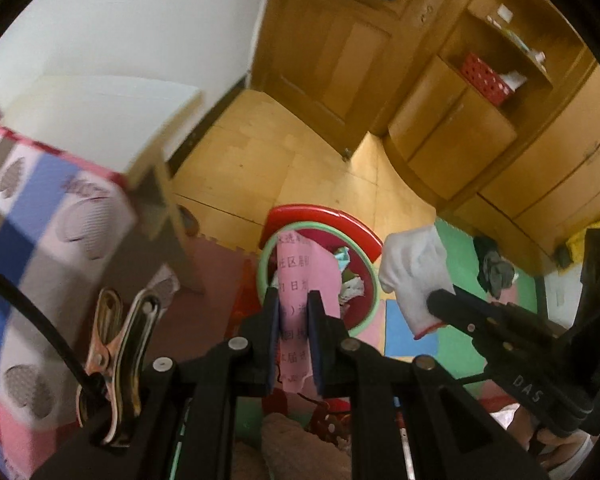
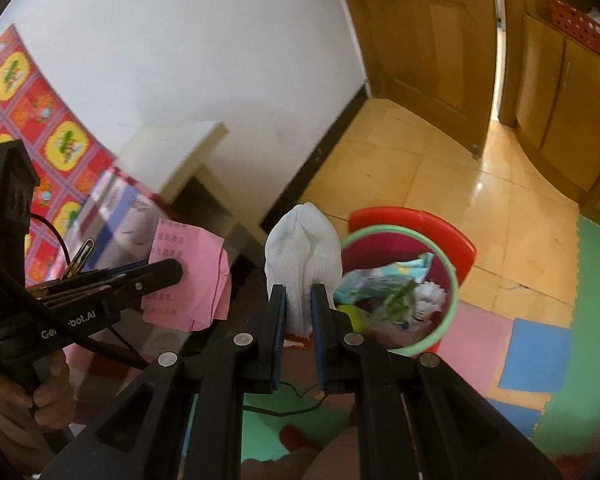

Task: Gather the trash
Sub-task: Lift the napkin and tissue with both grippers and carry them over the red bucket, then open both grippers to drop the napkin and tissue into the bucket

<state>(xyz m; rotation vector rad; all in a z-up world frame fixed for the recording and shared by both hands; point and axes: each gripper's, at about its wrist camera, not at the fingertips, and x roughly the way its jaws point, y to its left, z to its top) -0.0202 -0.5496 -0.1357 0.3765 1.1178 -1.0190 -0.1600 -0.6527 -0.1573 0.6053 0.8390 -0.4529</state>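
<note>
My left gripper (image 1: 294, 300) is shut on a pink printed paper (image 1: 296, 280), held up above the green-rimmed red trash bin (image 1: 364, 320). The bin holds crumpled wrappers and tissue (image 1: 350, 280). My right gripper (image 2: 298, 294) is shut on a white knitted glove (image 2: 304, 244), just left of the same bin (image 2: 448, 312). In the left wrist view the right gripper (image 1: 440, 300) comes in from the right with the glove (image 1: 414, 268). The right wrist view shows the left gripper (image 2: 172, 270) at the left with the pink paper (image 2: 188, 280).
Coloured foam mats (image 2: 536, 356) cover the floor near the bin, tiles (image 1: 260, 152) beyond. A beige stool (image 1: 156, 184) and a patterned box (image 1: 40, 240) stand at the left by the white wall. Wooden cabinets (image 1: 480, 132) and a door lie behind. A dark crumpled item (image 1: 494, 268) lies on the green mat.
</note>
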